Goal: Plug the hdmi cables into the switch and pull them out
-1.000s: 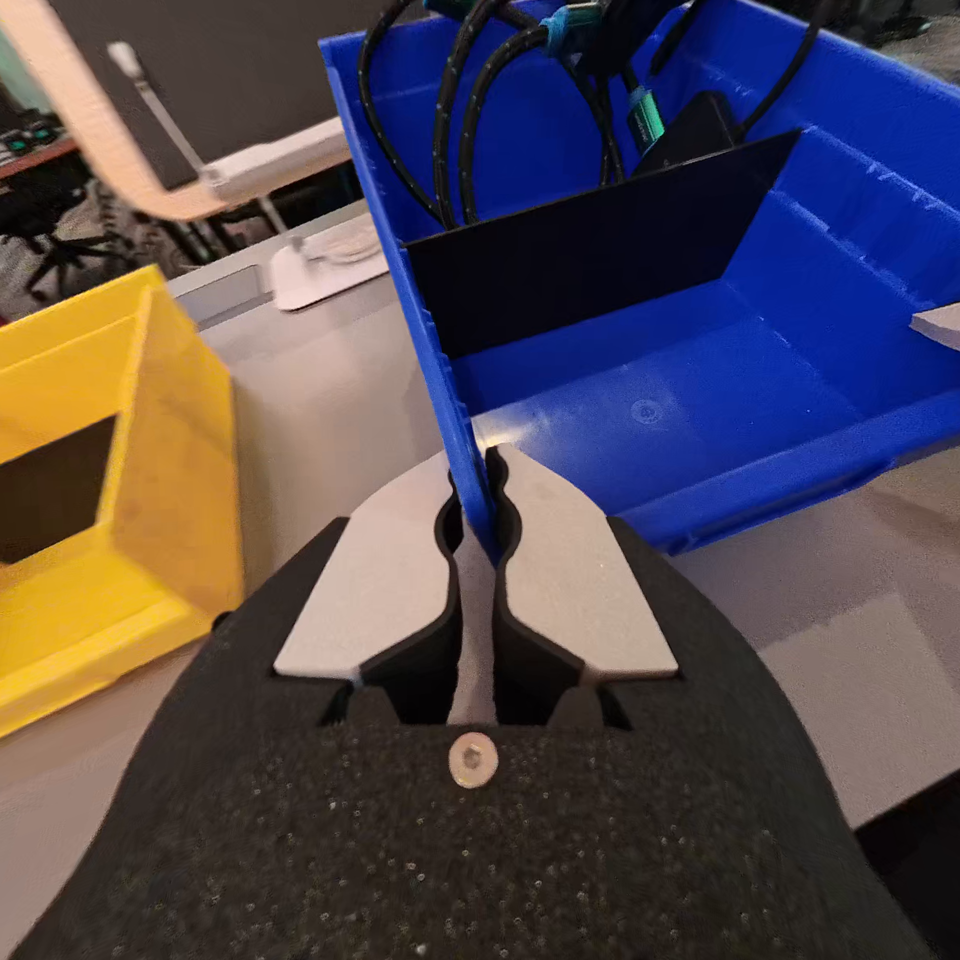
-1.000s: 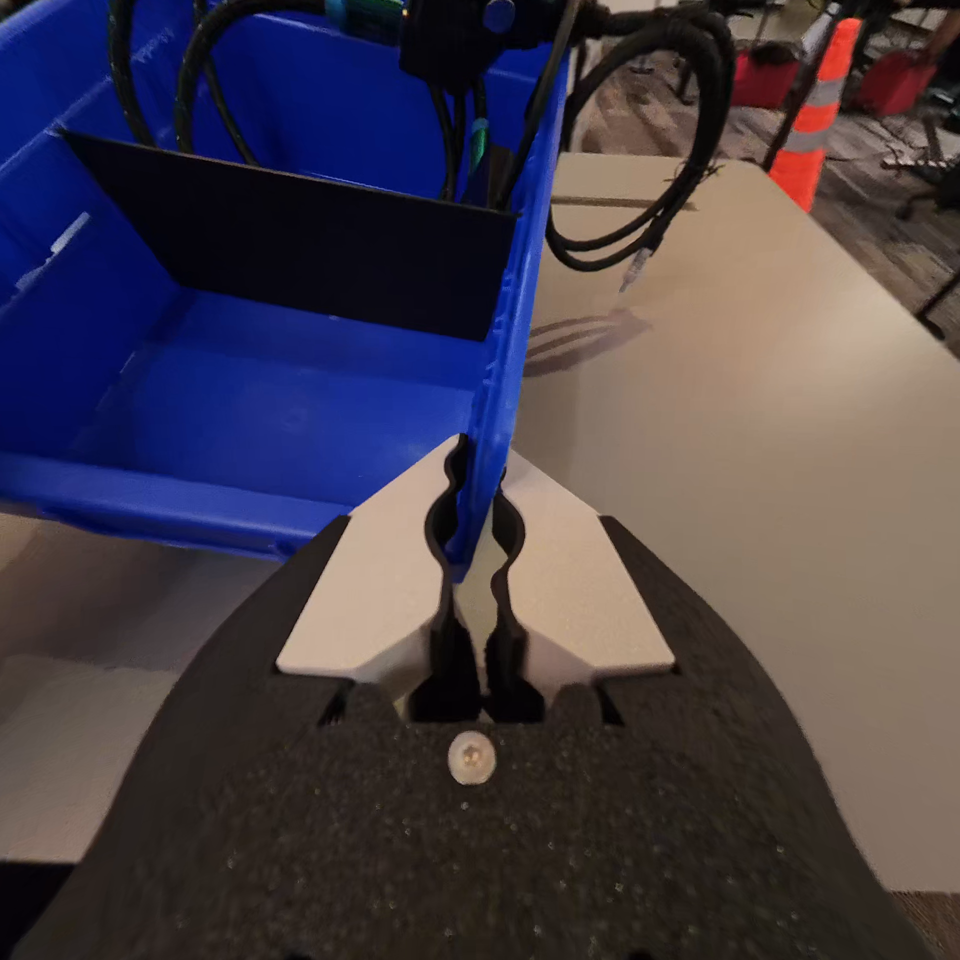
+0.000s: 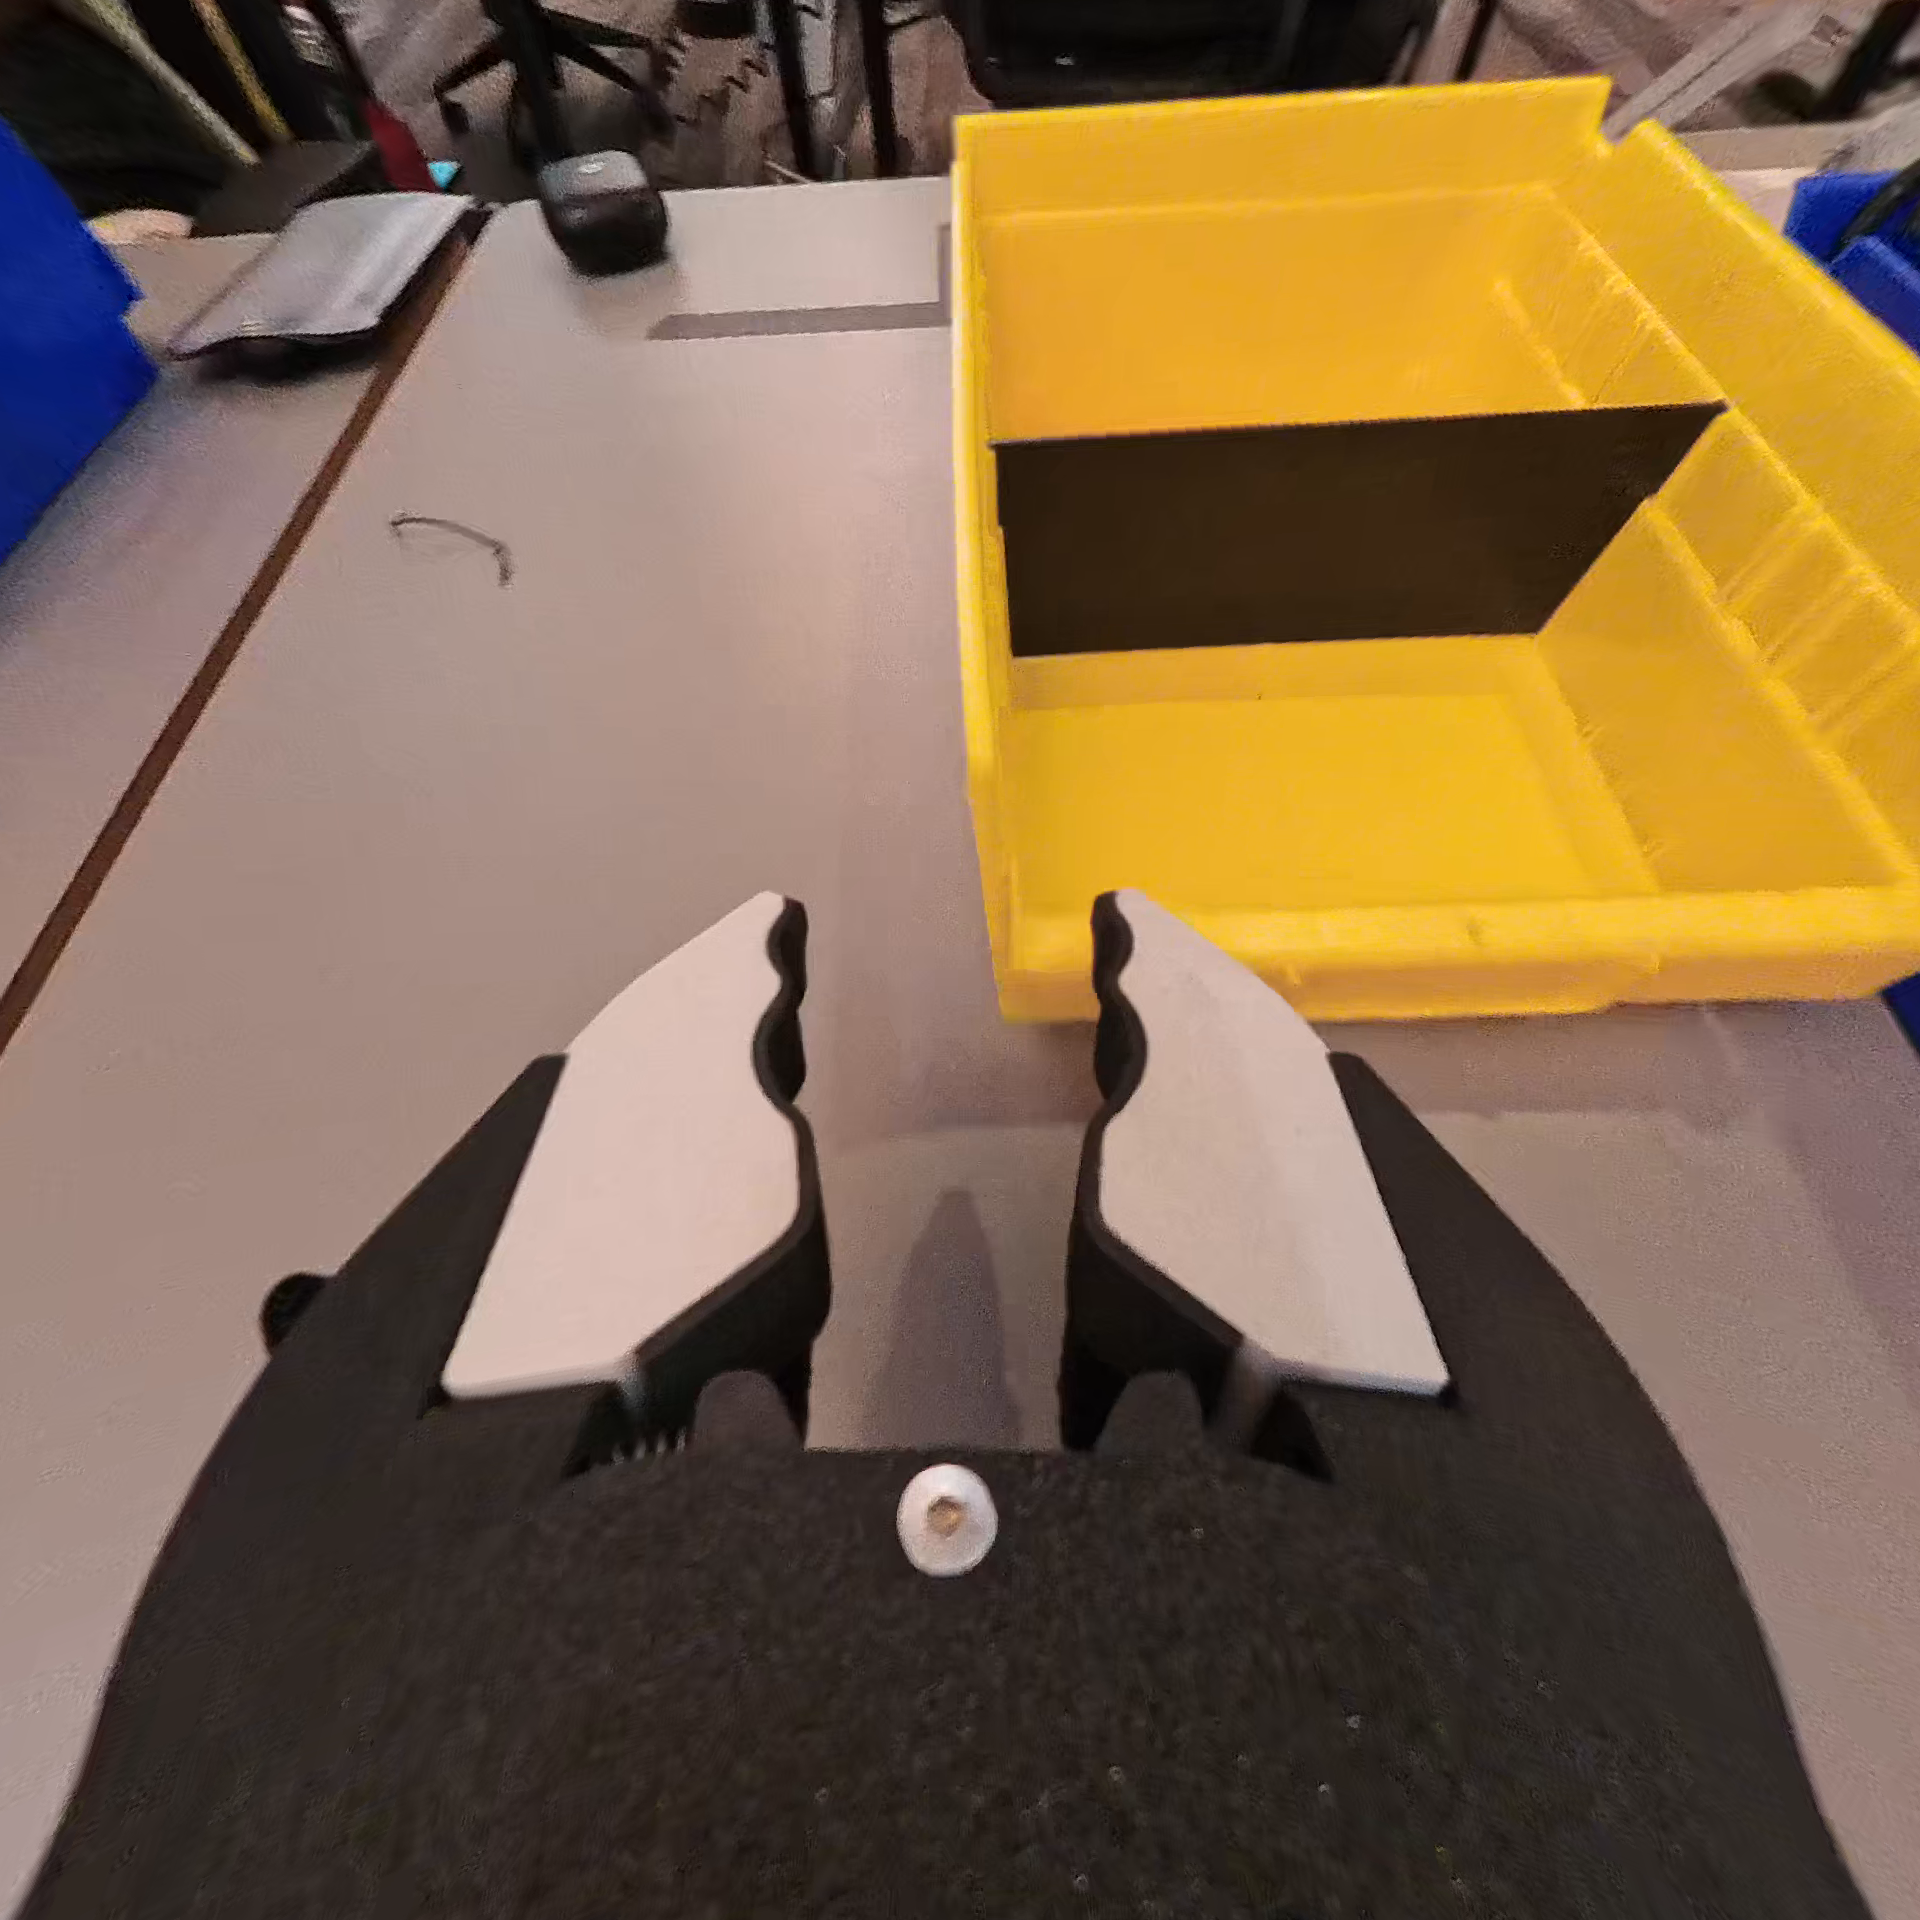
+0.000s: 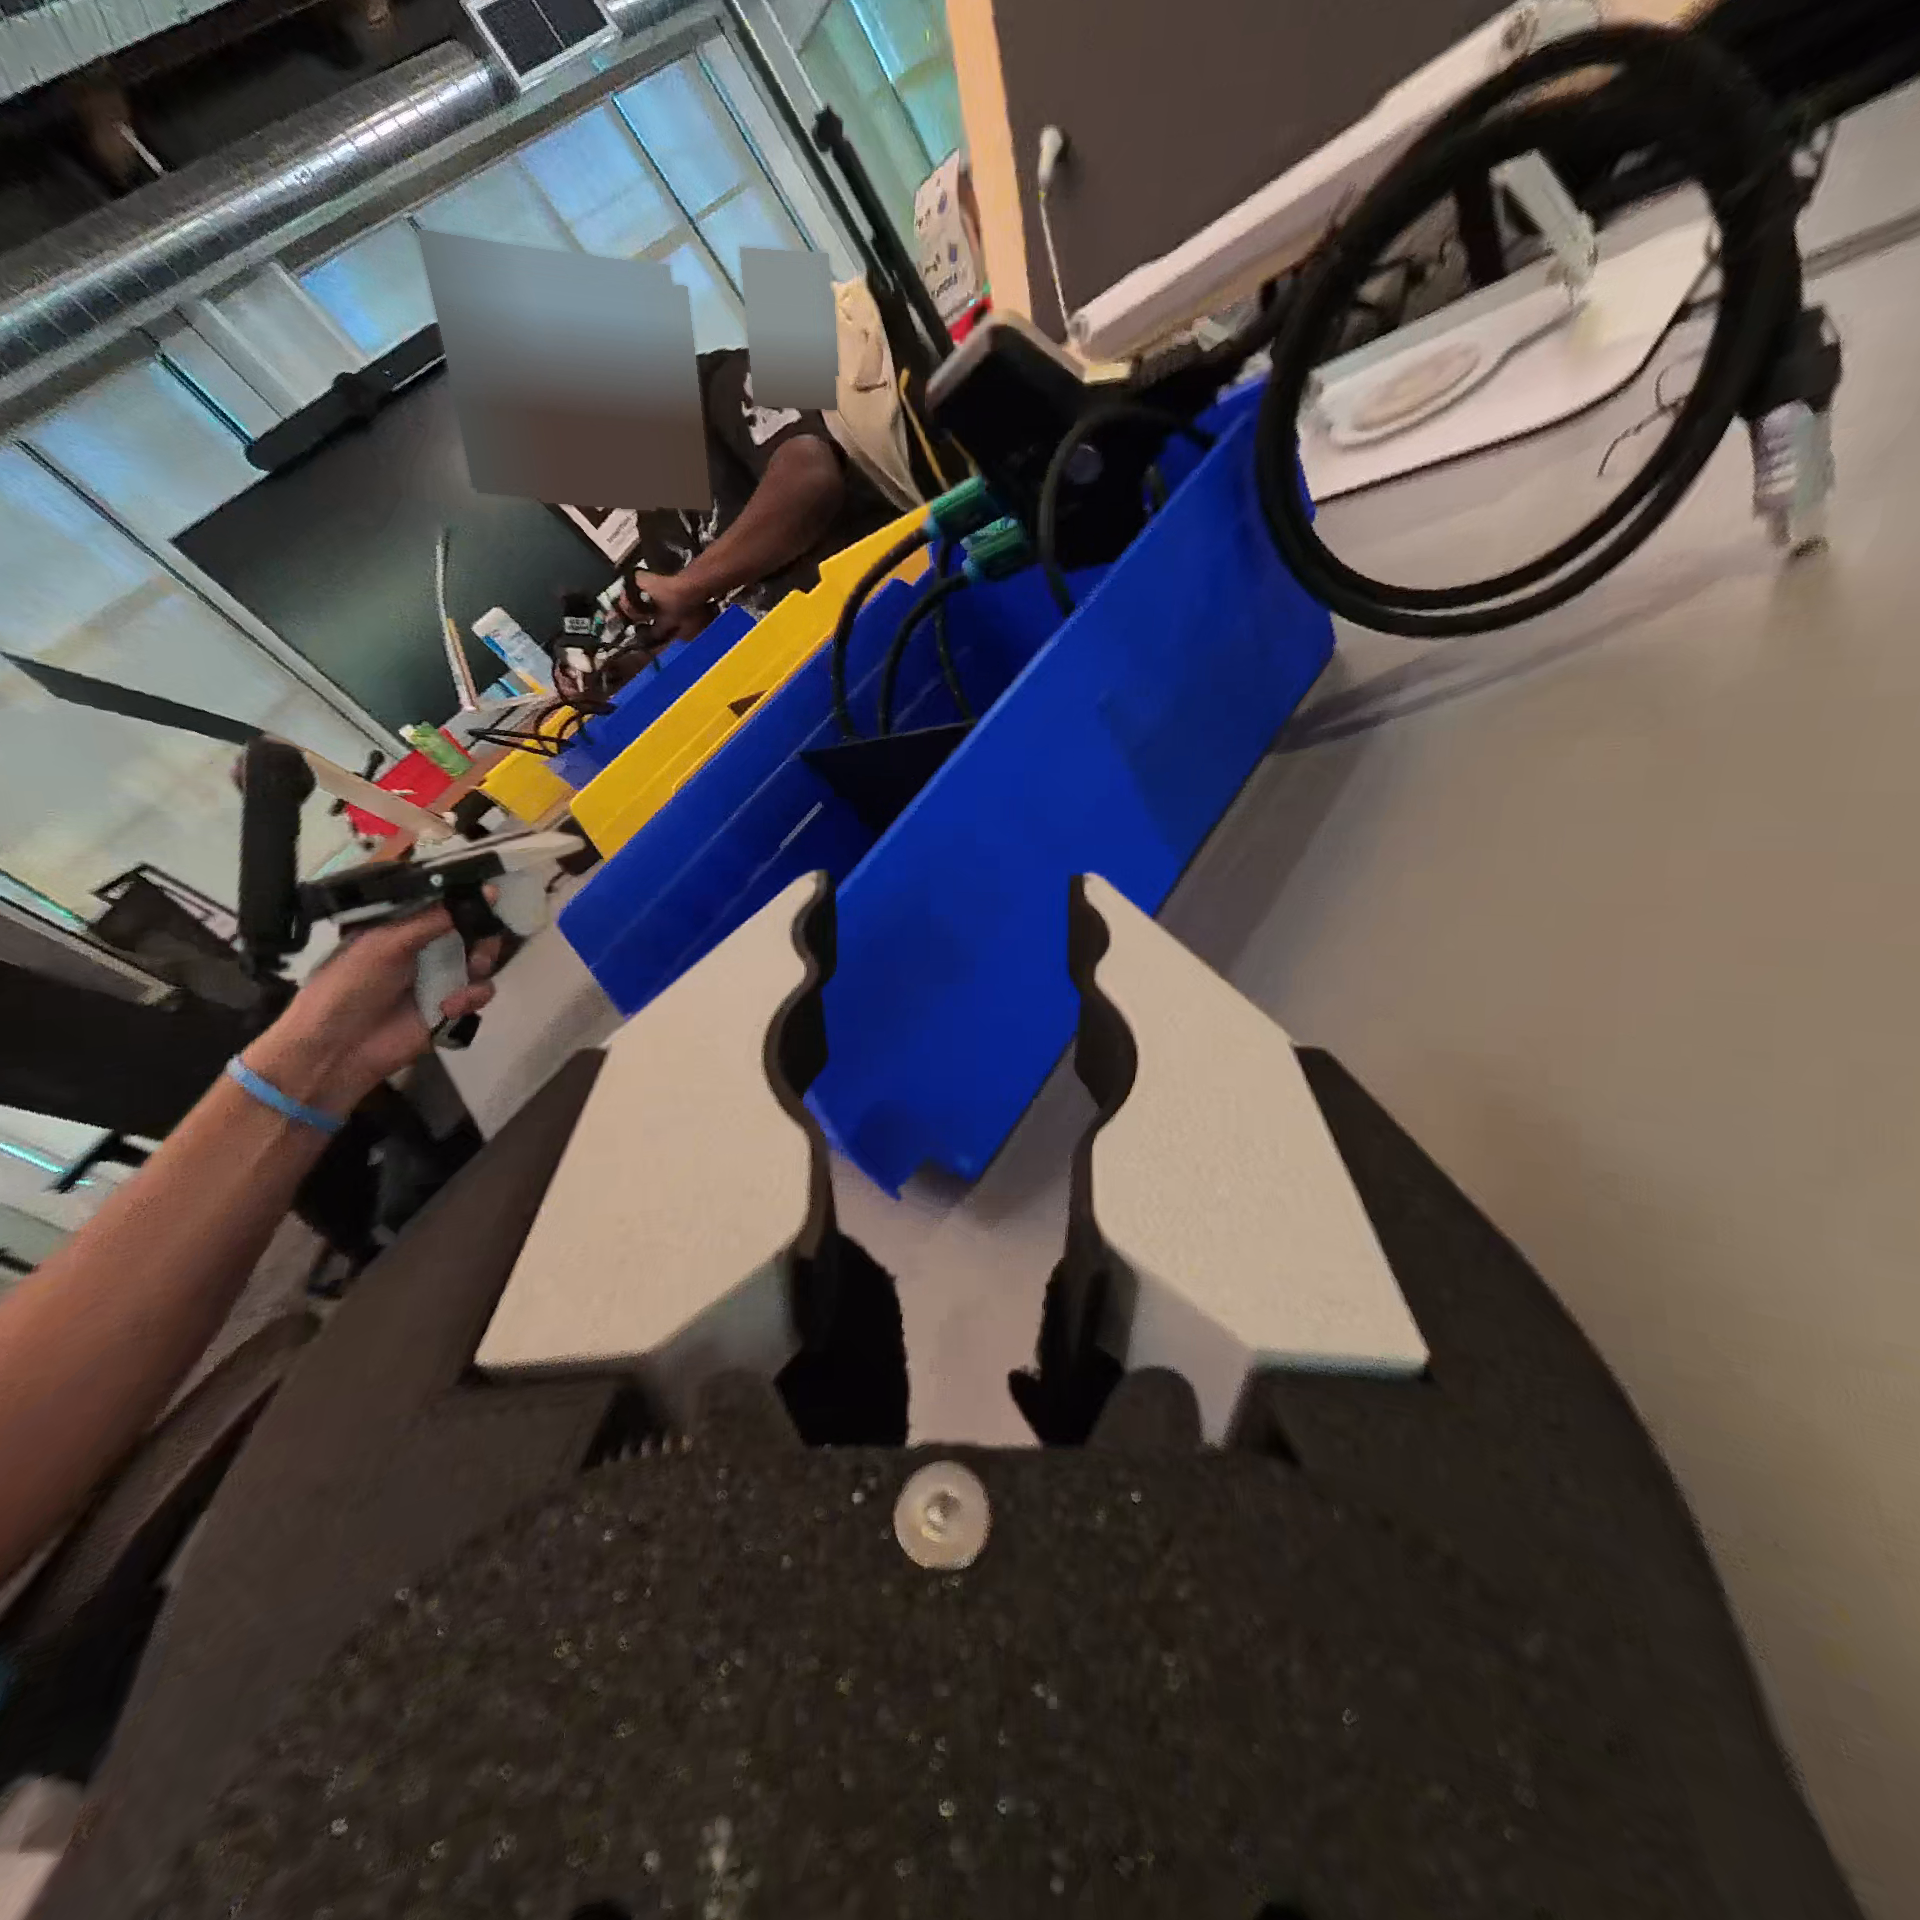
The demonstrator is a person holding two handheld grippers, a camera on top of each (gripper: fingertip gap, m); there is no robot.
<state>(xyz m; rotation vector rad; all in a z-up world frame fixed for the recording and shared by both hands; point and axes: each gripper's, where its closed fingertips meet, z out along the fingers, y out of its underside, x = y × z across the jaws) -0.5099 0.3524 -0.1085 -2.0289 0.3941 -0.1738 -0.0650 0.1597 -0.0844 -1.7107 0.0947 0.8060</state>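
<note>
With both the left gripper [image 3: 948,920] and right gripper [image 4: 951,914] spread and empty, a cable plug [image 4: 961,506] at the switch [image 4: 1013,410] must be grasped next.

Right gripper [image 4: 951,914] jaws apart, blue bin [image 4: 1039,831] between

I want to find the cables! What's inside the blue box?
Inside the blue box are black cables with green plugs, a black switch and a dark divider. The box's wall hides its floor.
</note>
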